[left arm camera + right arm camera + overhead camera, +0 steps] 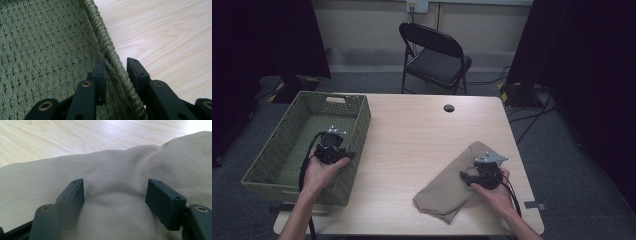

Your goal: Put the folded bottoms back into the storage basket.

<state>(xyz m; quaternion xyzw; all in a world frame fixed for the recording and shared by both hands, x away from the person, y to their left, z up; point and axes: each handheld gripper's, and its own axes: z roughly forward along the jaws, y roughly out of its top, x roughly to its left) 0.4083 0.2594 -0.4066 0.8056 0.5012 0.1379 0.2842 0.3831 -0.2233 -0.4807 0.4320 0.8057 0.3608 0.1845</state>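
A bare recording room or lab: a pale wooden bench (422, 145) with a round cable hole (449, 108) stands on grey carpet (562, 150), black curtains (257, 40) hang at 10 and 2 o'clock, and a black folding metal chair (434, 57) waits at 12 o'clock beneath a wall socket (417, 5).

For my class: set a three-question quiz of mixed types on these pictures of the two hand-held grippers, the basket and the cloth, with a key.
1. True or false: the left gripper straddles the rim of the green woven basket.
2. What lies under the right gripper?
A. a folded beige cloth
B. a glass jar
C. a metal tray
3. Fill in: the basket stands on the ____ side of the light wooden table in the high view.

Key: 1 true, one finger inside the wall, one outside. 2 A, and its fingers stand wide apart over the cloth. 3 left.
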